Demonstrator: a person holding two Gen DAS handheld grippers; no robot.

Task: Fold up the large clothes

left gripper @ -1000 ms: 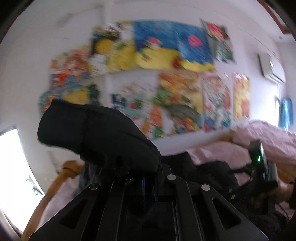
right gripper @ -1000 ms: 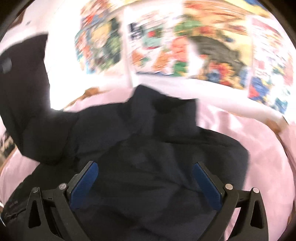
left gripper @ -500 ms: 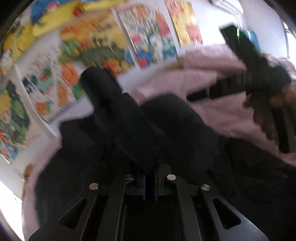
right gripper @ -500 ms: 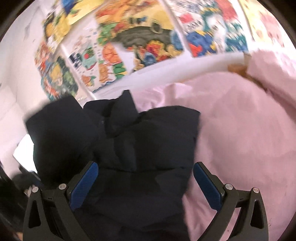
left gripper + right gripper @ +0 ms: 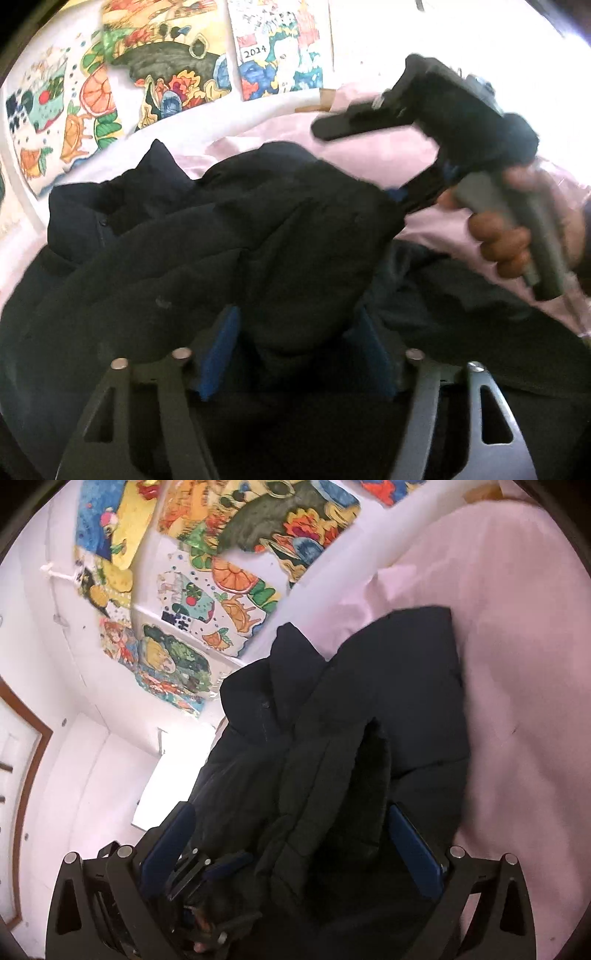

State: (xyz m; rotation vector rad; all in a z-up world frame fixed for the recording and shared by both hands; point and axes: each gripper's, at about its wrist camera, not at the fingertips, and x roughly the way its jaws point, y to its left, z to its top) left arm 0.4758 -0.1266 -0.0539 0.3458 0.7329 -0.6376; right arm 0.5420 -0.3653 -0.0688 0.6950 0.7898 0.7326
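Observation:
A large black padded jacket lies on a pink bedsheet. One sleeve is laid across its body. My left gripper is open, its blue pads on either side of the sleeve end, which lies loose between them. My right gripper is open low over the jacket, with the folded sleeve between its pads. In the left wrist view the right gripper reaches in from the right and touches the sleeve's edge. The left gripper shows at the lower left of the right wrist view.
A white wall with several colourful drawings runs behind the bed. Pink sheet spreads to the right of the jacket. A bright window and a wooden door frame are at the left.
My left gripper carried the sleeve down from the air across the jacket and opened, releasing it. My right gripper moved in close over the jacket.

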